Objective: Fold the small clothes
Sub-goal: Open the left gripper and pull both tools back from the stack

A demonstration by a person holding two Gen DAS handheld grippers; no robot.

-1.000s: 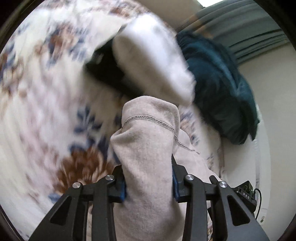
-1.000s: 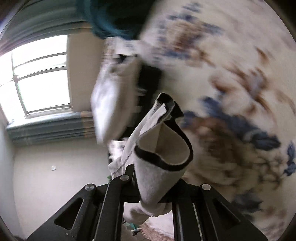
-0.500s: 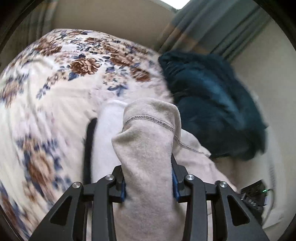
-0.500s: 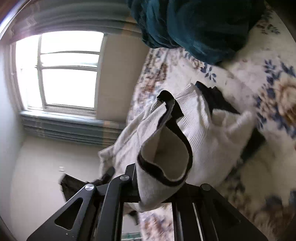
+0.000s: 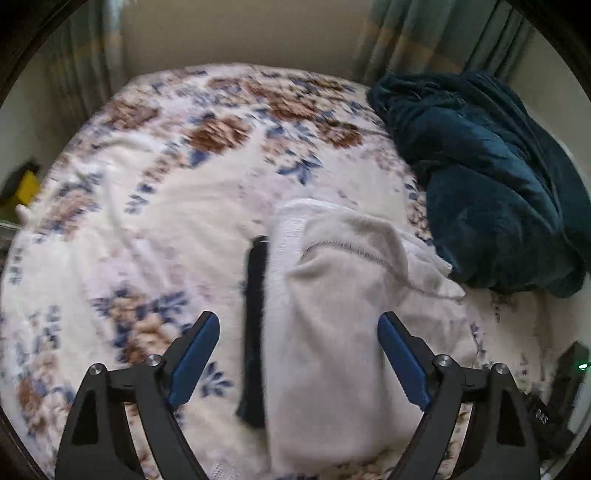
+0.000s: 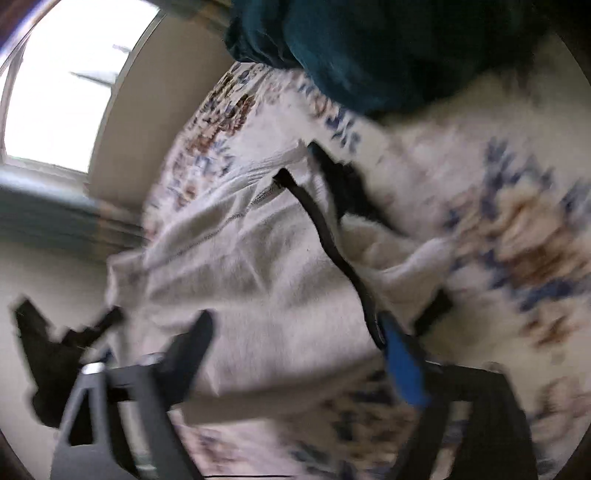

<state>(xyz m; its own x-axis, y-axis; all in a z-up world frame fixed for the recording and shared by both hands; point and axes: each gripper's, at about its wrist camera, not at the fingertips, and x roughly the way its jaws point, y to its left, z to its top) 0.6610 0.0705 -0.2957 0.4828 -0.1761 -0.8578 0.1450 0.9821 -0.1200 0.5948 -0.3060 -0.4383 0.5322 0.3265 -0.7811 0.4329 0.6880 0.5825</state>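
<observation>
From the left wrist view, the left gripper [image 5: 297, 325] stands with its blue-padded fingers [image 5: 194, 356] spread wide, holding nothing; the cream garment [image 5: 332, 332] lies between and just ahead of them on the floral bedspread [image 5: 155, 206], doubled over on itself with a stitched hem showing on top and a black trim [image 5: 255, 325] running along its left edge. A heap of dark teal blanket [image 5: 487, 177] sits close beside the garment on the right, and curtains [image 5: 436, 33] hang behind the bed. From the right wrist view, badly blurred, the right gripper [image 6: 295, 332] is also spread apart, one blue pad [image 6: 400, 365] just beside the black trim, with the same garment lying loose across the bedspread under it and the teal blanket above. To my eye the fold looks laid but not pressed flat: the top layer is puffy and humped, so it could spring open or slide off line. A fingertip might also snag the trim or hem on the way out and drag the layer askew, and the blanket is near enough to catch a sleeve.
</observation>
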